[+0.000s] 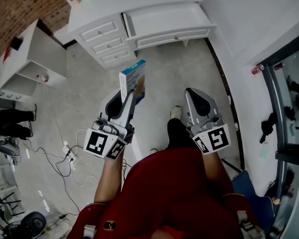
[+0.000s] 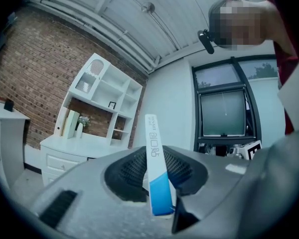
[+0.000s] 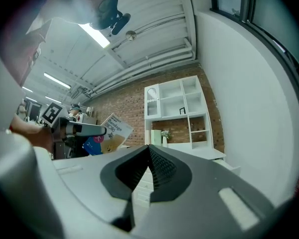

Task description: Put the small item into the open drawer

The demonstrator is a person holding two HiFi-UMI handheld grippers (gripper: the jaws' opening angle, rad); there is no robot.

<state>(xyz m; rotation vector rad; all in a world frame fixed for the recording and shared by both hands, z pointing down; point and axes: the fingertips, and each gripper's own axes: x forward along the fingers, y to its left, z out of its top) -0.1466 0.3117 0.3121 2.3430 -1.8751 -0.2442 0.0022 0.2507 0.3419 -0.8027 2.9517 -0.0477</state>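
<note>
I'm gripping the bandage box [image 1: 133,80] upright and edge-on in the left gripper [image 1: 129,97], over the grey floor [image 1: 159,68]. The right gripper [image 3: 148,153] is hovering alongside, jaws pressed together on nothing. The open drawer [image 1: 164,20] of the white desk [image 1: 114,4] is lying well ahead, and cables [image 1: 65,158] are trailing at left.

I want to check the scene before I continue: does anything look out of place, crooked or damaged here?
Nothing looks damaged or spilled. The bandage box sits slightly tilted in the left gripper, and loose cables sprawl on the floor.
</note>
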